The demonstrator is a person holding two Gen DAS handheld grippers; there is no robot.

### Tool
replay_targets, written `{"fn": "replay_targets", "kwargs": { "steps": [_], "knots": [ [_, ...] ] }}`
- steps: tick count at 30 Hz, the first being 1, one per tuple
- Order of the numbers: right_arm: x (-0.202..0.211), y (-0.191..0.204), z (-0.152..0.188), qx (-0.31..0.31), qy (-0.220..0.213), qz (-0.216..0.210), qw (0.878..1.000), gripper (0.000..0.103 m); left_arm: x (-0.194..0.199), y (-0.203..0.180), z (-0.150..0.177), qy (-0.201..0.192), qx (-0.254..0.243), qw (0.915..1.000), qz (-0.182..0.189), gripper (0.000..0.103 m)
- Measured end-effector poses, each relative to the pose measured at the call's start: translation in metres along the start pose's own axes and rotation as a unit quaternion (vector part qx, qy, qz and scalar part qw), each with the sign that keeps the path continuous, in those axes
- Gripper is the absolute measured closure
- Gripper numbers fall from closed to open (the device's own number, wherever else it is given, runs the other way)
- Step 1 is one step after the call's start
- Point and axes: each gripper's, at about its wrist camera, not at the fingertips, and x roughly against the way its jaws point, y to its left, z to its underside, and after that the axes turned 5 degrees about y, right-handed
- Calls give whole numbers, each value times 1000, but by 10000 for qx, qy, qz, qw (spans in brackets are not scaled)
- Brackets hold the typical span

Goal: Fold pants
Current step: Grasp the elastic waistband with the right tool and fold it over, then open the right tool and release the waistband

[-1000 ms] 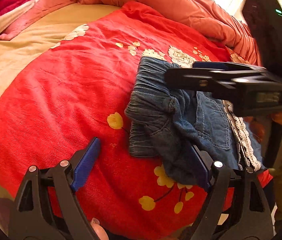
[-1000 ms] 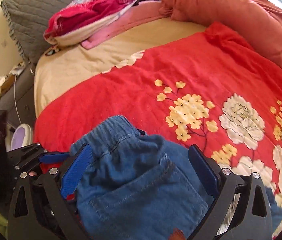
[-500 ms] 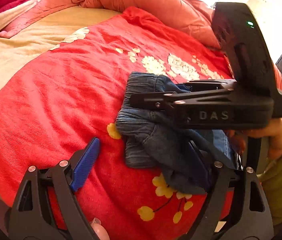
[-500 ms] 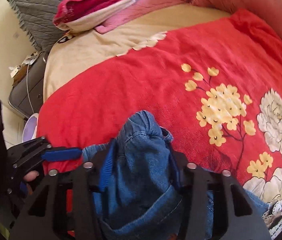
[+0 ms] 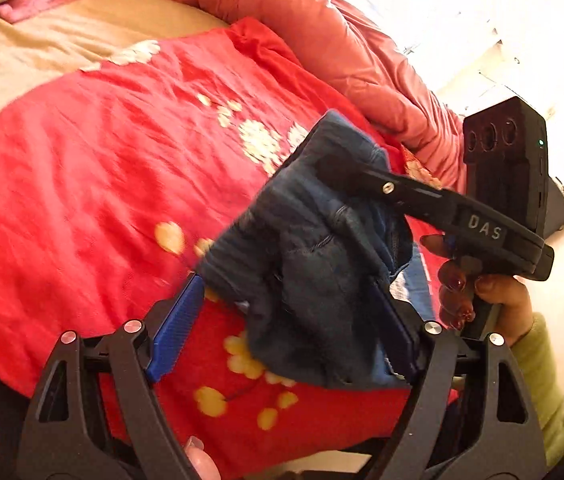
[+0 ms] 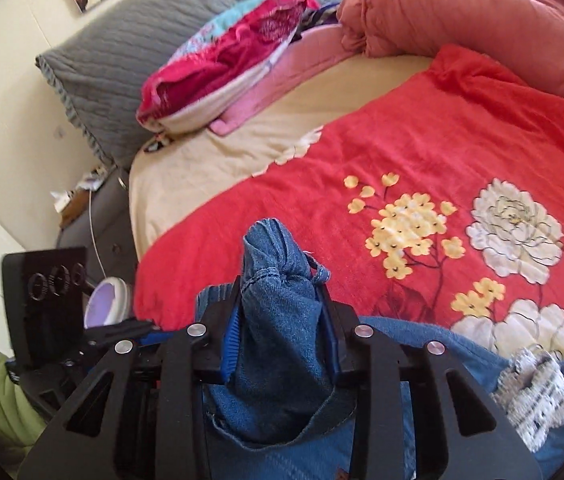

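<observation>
Red bedspread (image 6: 422,152), right claw (image 6: 282,332) closing on jeans (image 6: 278,280)

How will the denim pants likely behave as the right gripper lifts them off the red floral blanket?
The denim pants will probably flop: cloth bunches between the closing right gripper and sags below it. They look unlikely to slip, since thick seamed folds fill the jaws. The part lying on the red floral blanket near the lace trim may drag.

Left gripper (image 5: 286,324): black plastic frame with triangular cut-outs, silver screws, blue ribbed pads. Right gripper (image 6: 280,336): same build; white letters "DAS" on its side, black box on top with three round holes and a small green light. Person: lime-green sleeve (image 5: 542,376), dark red nail polish.
</observation>
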Motion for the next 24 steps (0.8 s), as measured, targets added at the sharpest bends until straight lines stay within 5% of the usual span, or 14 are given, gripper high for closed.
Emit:
{"fn": "replay_targets", "kwargs": {
  "steps": [7, 24],
  "knots": [
    [33, -12, 16, -111, -335, -121, 9993, 72, -19, -22, -1, 253, 205, 9992, 235, 29],
    [113, -70, 70, -605, -1099, -104, 9920, 72, -46, -112, -3, 410, -593, 9968, 353, 34]
  ]
}}
